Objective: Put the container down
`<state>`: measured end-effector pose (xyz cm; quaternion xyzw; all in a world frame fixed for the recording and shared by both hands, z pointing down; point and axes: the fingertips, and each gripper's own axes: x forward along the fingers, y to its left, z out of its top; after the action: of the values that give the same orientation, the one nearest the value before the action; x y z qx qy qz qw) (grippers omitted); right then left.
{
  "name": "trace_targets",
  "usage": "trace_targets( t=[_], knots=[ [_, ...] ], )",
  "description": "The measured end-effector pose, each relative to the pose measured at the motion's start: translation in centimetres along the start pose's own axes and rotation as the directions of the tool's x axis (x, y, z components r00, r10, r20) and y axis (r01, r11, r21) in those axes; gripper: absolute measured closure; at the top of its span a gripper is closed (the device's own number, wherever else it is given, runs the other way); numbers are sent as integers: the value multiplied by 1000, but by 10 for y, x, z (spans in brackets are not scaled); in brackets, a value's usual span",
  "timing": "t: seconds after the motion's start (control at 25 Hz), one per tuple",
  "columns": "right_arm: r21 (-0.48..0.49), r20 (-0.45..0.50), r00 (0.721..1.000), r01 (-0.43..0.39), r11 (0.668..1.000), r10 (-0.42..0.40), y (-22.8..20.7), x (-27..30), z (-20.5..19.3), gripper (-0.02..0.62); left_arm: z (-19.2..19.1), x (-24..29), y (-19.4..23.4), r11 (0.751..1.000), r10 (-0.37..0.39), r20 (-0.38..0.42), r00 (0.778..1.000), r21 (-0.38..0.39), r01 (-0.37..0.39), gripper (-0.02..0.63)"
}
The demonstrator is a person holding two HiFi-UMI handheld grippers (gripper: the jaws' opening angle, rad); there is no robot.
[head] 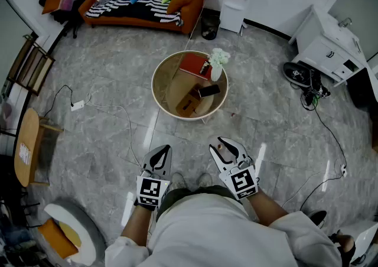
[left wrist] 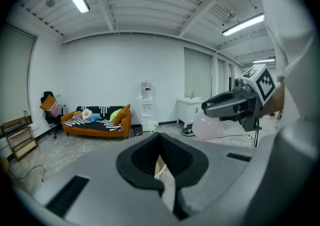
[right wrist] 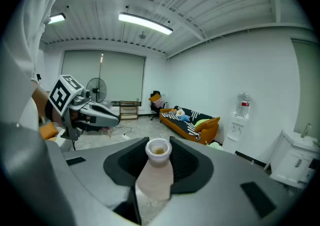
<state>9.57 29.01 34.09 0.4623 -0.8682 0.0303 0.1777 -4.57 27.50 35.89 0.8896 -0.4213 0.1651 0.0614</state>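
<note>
My right gripper (right wrist: 159, 159) is shut on a pale pink narrow-necked container (right wrist: 155, 177), whose open mouth points away from the camera. In the head view the right gripper (head: 226, 149) is held in the air in front of the person's body, above the floor and short of the round table (head: 158, 91). Seen from the left gripper view, the container (left wrist: 206, 127) bulges out under the right gripper's jaws. My left gripper (head: 158, 157) hangs beside it at the same height. Its jaws (left wrist: 162, 162) are together with nothing between them.
On the round table lie a red book (head: 195, 65), a white vase with flowers (head: 217, 66), a dark phone (head: 208, 90) and a brown box (head: 188, 106). Cables (head: 112, 109) cross the floor. An orange sofa (head: 144, 1), a water dispenser (head: 235, 0) and a white cabinet (head: 325, 44) line the far wall.
</note>
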Motion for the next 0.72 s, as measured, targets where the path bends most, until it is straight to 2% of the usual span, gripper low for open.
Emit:
trace_targets(
  t=[0.72],
  knots=[
    [36,40,999,-13,999,12,-21,-13,-5,449,5,10,-21,1000,25,3,1000,5,-25,598]
  ],
)
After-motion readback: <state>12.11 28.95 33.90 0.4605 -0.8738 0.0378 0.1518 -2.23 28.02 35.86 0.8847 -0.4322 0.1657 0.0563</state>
